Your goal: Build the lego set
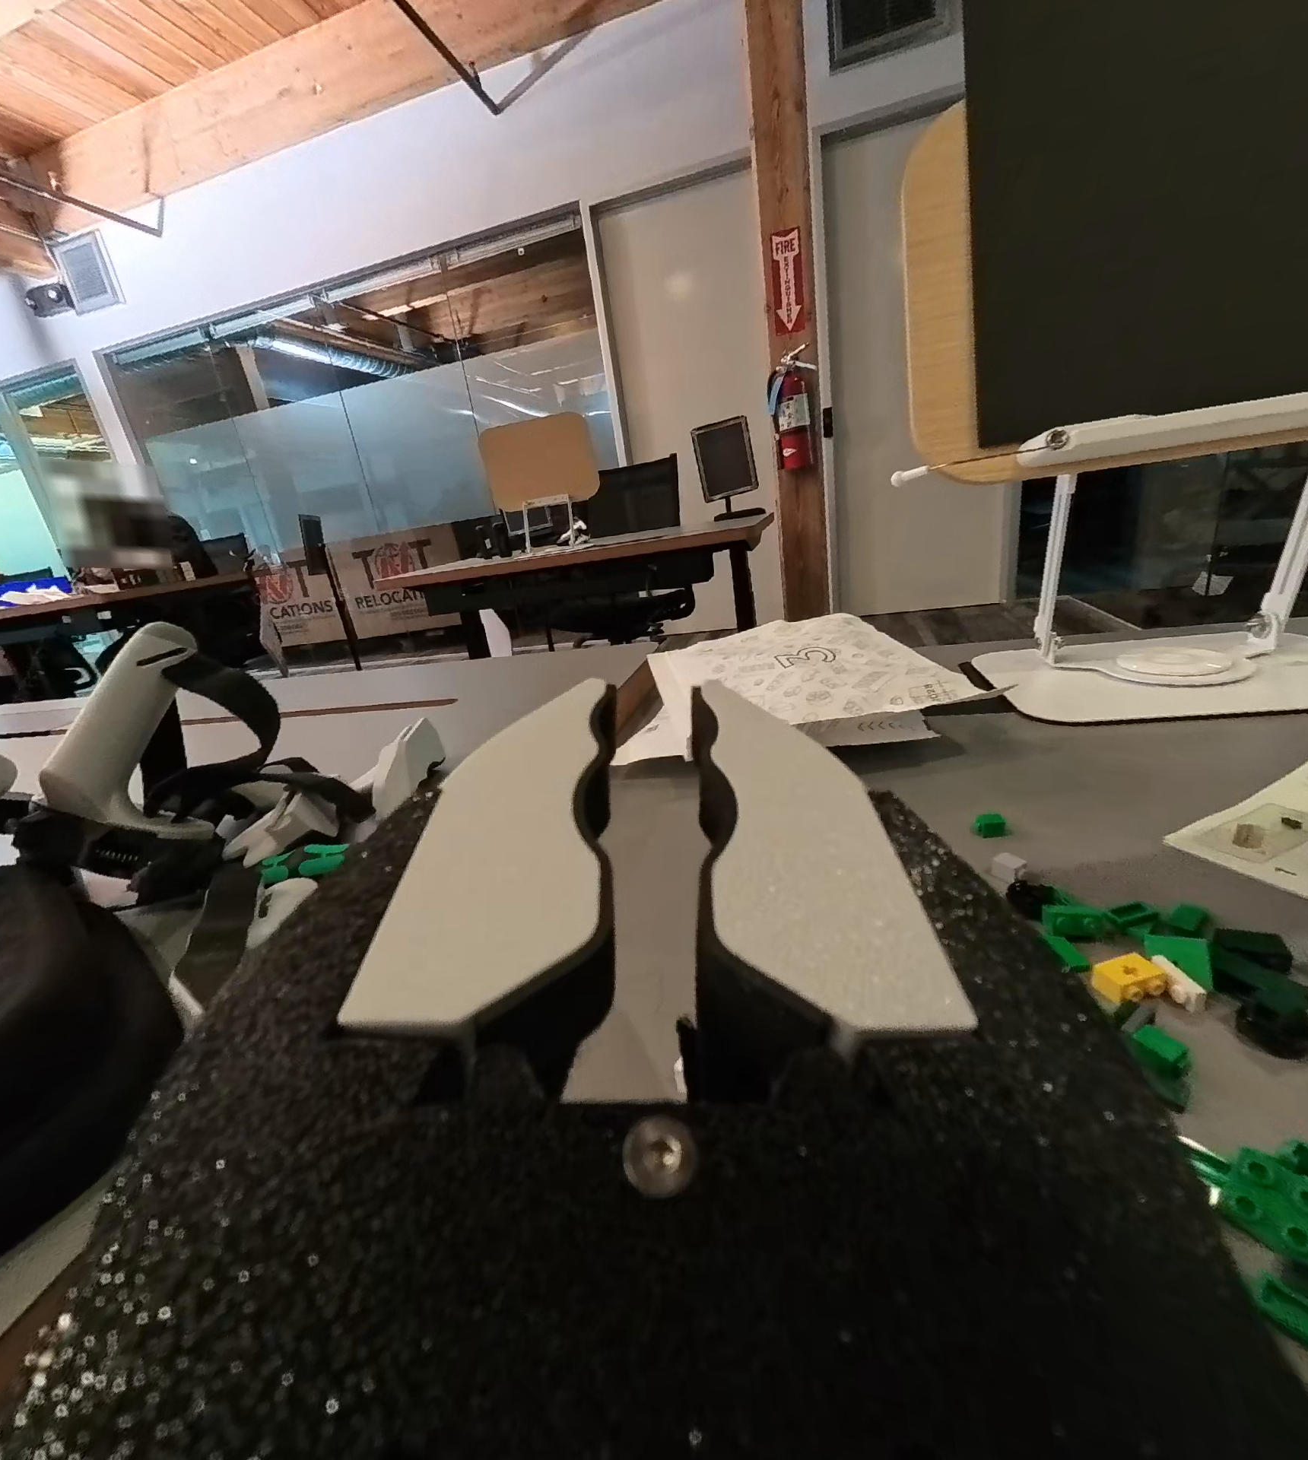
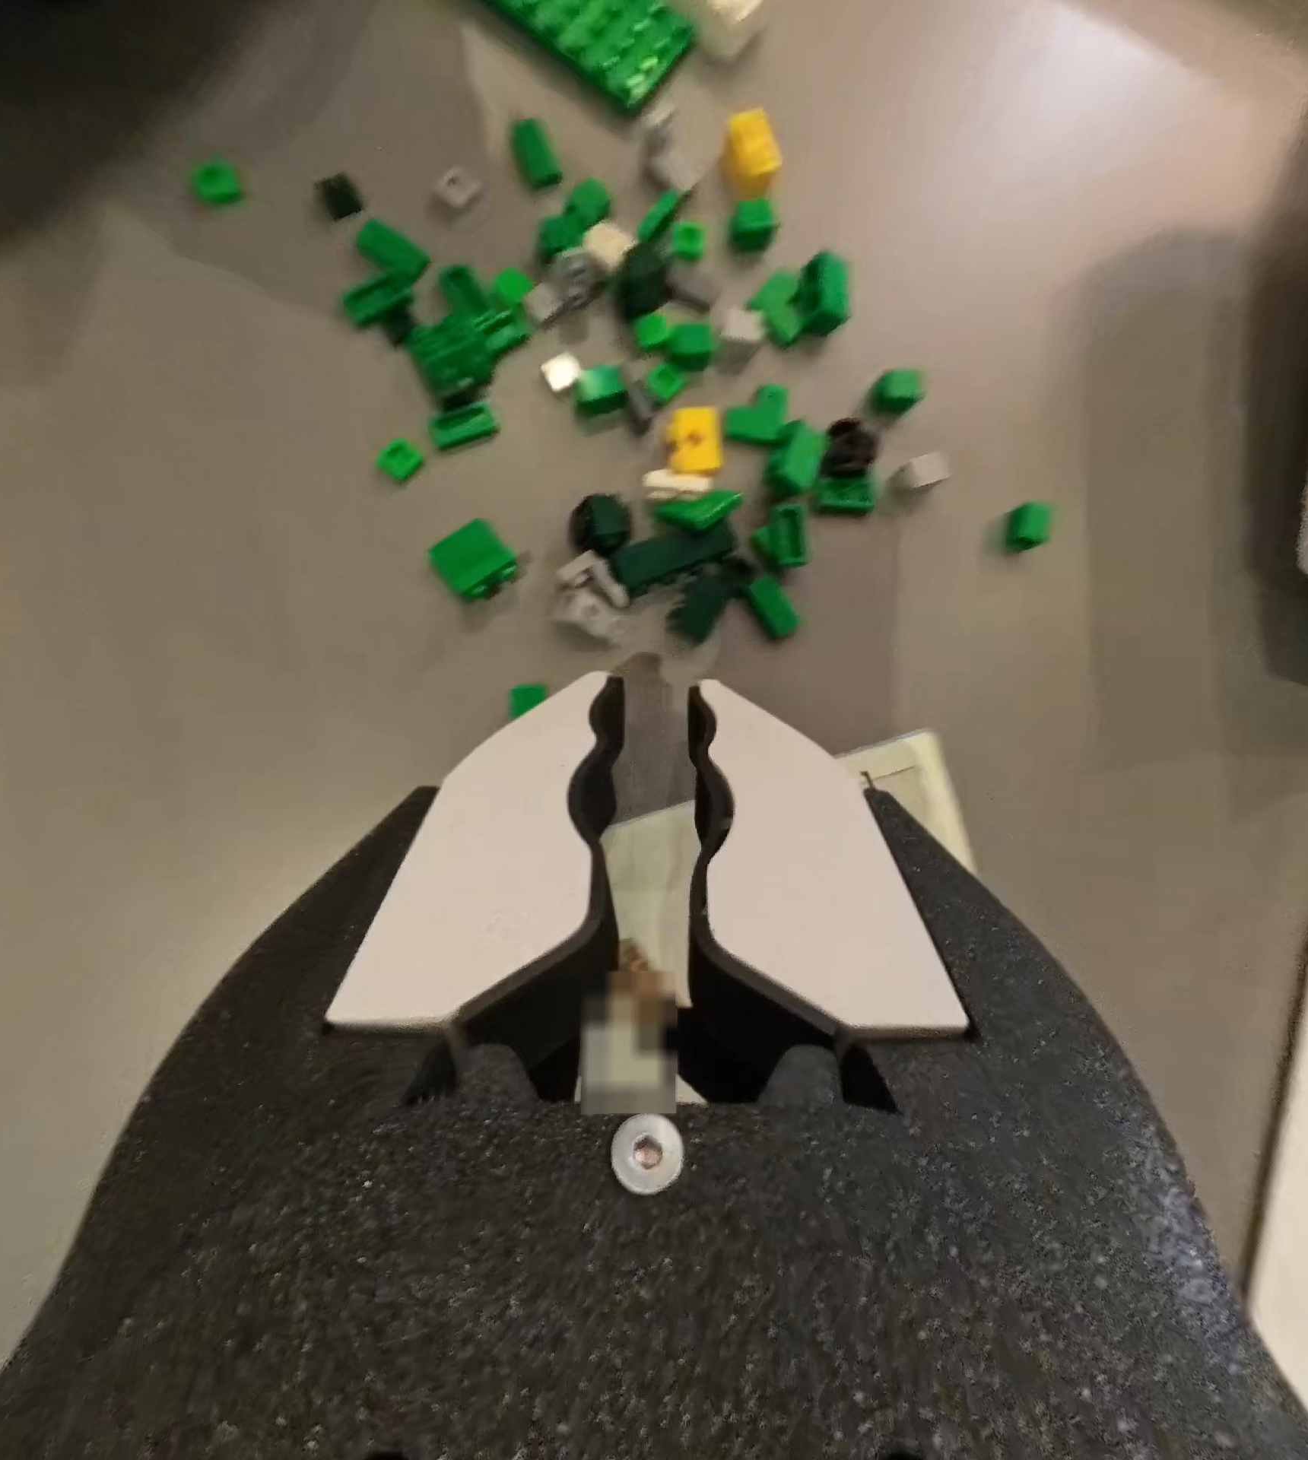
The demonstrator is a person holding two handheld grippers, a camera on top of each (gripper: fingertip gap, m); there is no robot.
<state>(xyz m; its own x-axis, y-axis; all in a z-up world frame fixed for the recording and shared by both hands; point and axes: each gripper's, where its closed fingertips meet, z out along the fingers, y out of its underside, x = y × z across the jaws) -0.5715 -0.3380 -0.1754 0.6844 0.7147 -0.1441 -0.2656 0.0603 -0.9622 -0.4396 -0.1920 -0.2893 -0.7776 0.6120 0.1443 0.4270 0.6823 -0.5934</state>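
Lego pieces (image 2: 635, 379) scattered on grey counter (image 2: 161, 632), 12 o'clock of right gripper (image 2: 656, 686); fingers narrow, apparently empty. Left gripper (image 1: 655, 695) narrow, empty.

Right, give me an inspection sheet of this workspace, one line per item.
Surface: grey table, bare patches around the parts.
Job's things: loose lego pieces, mostly green, a few yellow, grey, white and black; green plate; instruction sheet.
Clutter: paper bag, white stand, spare grippers.
Grippers: left gripper slightly open, empty, raised; right gripper slightly open, empty, above the pile.
Cables: nothing seen.
Surroundings: desks, glass partitions, fire extinguisher on wooden post.
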